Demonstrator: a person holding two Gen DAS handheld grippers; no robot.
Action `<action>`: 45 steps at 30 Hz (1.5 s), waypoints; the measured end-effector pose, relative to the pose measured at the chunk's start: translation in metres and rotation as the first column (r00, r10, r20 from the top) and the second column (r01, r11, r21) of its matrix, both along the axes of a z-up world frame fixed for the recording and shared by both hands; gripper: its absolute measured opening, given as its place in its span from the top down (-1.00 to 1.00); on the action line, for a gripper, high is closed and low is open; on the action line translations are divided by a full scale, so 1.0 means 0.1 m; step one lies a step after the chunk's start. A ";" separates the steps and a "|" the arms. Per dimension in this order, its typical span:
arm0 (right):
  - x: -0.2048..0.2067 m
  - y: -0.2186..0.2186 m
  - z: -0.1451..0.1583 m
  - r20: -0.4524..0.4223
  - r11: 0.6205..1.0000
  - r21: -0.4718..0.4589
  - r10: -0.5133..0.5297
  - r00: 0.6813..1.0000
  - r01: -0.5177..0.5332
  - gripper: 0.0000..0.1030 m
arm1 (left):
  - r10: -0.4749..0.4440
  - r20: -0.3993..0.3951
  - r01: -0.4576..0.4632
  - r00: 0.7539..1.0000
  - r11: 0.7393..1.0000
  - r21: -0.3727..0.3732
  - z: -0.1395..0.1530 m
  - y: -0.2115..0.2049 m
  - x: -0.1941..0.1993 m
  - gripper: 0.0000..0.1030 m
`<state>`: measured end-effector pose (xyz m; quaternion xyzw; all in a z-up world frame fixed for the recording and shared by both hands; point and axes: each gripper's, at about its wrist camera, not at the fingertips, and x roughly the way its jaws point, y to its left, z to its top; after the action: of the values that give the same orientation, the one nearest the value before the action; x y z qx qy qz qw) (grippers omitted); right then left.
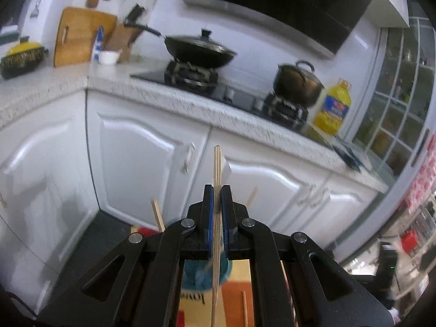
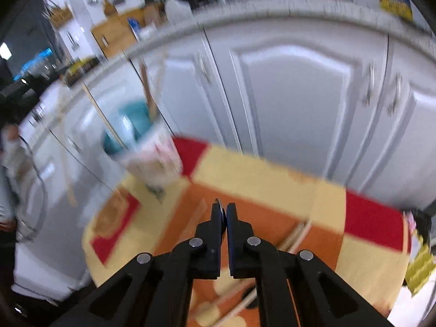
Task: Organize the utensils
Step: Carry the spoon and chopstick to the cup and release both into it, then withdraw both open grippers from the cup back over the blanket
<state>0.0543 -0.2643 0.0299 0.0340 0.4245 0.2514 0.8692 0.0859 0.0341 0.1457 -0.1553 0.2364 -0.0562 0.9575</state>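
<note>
The left gripper (image 1: 217, 190) is clamped on a single wooden chopstick (image 1: 217, 163), which runs straight along the gap between the blue pads; its pointed tip sticks out well beyond the fingertips and the rest passes back under the gripper body. Below the gripper sits a teal-lined cup (image 1: 203, 272), and further chopsticks (image 1: 158, 215) lean out of it on either side of the fingers.

In the right wrist view, the right gripper (image 2: 223, 207) has its jaws nearly together, with a thin dark edge (image 2: 218, 203) peeking out at the left fingertip; motion blur hides what it is. The utensil cup (image 2: 148, 152), white outside and teal inside, stands up and left of this gripper on a round table with a red, orange and yellow cloth (image 2: 272, 174), chopsticks standing in it. A loose pair of chopsticks (image 2: 297, 234) lies on the cloth just right of the fingers.
</note>
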 end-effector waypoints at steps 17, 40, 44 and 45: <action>0.79 1.22 1.00 0.250 0.999 -0.037 0.014 0.968 -0.005 0.94 | 0.162 0.166 -0.187 0.973 0.972 0.144 -0.26 0.00 0.49 0.92; 0.70 1.22 0.05 0.033 0.996 0.080 0.028 0.999 -0.031 0.43 | 0.115 -0.071 -0.098 0.991 0.974 0.205 -0.97 -0.15 0.11 0.35; 0.59 1.14 0.00 0.010 0.997 0.078 -0.005 1.000 0.005 0.41 | 0.118 -0.081 -0.099 0.990 0.974 0.202 -0.94 -0.17 0.00 0.27; 0.56 1.12 -0.01 0.006 0.997 0.080 -0.011 1.000 0.011 0.41 | 0.119 -0.082 -0.100 0.990 0.973 0.208 -0.93 -0.17 -0.02 0.27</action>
<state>0.1101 -0.1524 0.0291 0.0704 0.4113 0.2635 0.8698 0.0842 0.0166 0.0525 -0.0718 0.2766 0.0284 0.9579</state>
